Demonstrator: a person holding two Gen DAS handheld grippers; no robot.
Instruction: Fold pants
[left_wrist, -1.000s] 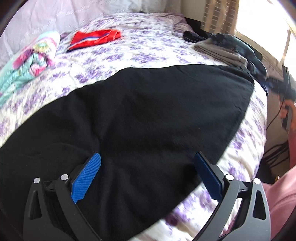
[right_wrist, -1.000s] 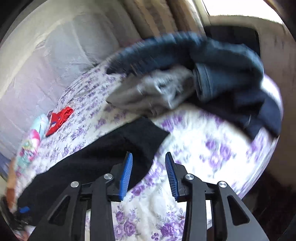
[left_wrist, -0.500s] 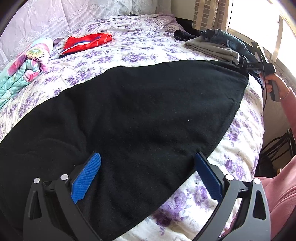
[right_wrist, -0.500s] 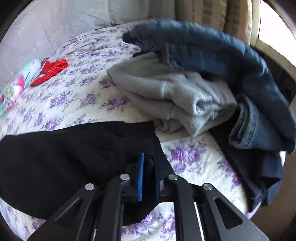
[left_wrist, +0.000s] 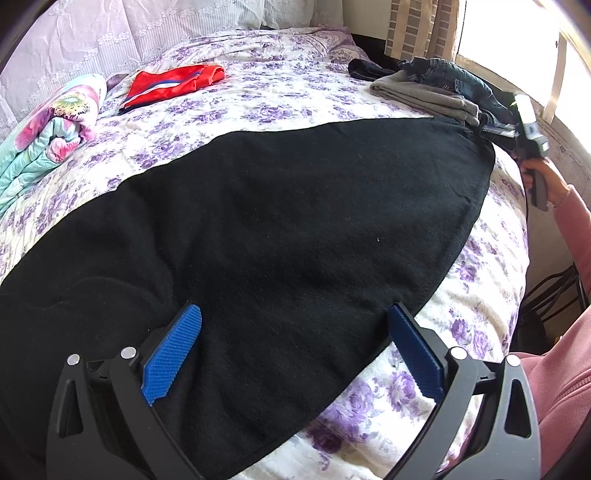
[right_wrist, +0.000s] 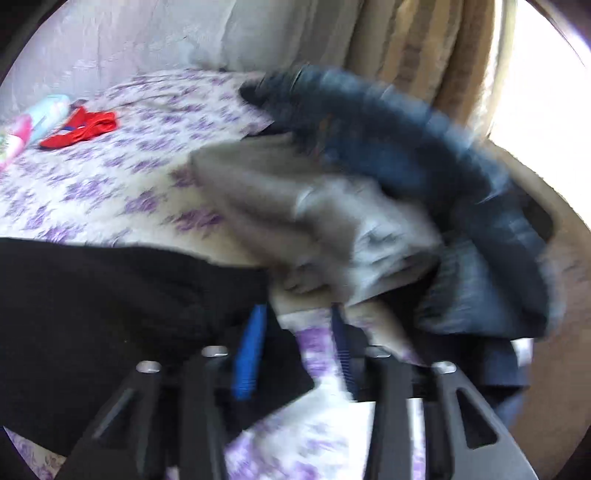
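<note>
Pants: black pants (left_wrist: 280, 229) lie flat on the floral bed (left_wrist: 295, 99), long axis running from the near left end to the far right end by the window.
Far end: its corner (right_wrist: 236, 295) lies just left of the right gripper (right_wrist: 295, 350), whose fingers stand apart, nothing visibly between them; the view is blurred.
Near end: the left gripper (left_wrist: 291, 350) hangs over the cloth's near edge, fingers wide open, holding nothing.
Nearer hand: each hand is at its own end.
Neighbours: grey folded garment (right_wrist: 314, 206) and jeans (right_wrist: 424, 162) just beyond the far corner; red garment (left_wrist: 173, 83) and rolled floral blanket (left_wrist: 48, 125) well apart.
</note>
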